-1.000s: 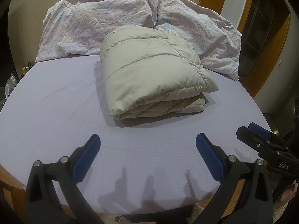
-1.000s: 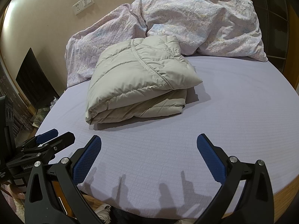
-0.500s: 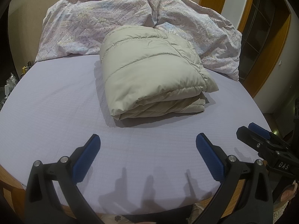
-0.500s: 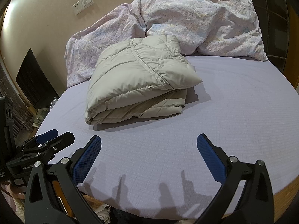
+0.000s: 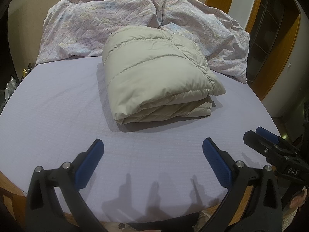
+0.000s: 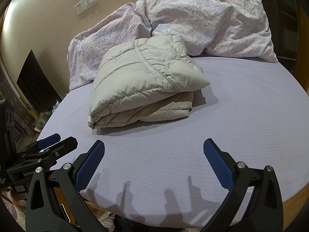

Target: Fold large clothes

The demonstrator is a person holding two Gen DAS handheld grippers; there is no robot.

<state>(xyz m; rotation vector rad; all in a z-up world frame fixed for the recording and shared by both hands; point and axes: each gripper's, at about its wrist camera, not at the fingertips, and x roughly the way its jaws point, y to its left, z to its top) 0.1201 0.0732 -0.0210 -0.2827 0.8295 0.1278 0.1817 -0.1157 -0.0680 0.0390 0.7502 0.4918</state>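
A beige puffer jacket (image 5: 154,73) lies folded in a thick stack on the lilac bed sheet (image 5: 48,106), toward the far middle of the bed; it also shows in the right wrist view (image 6: 139,81). My left gripper (image 5: 152,145) is open and empty, hovering over the near edge of the bed, well short of the jacket. My right gripper (image 6: 154,145) is open and empty, also at the near edge. The right gripper shows at the right of the left wrist view (image 5: 270,147); the left gripper shows at the left of the right wrist view (image 6: 52,143).
A crumpled floral duvet (image 5: 96,23) is heaped along the head of the bed behind the jacket. The wooden bed frame (image 6: 291,199) edges the mattress. A wooden door frame (image 5: 274,61) stands at the right. A dark panel (image 6: 36,85) leans on the wall.
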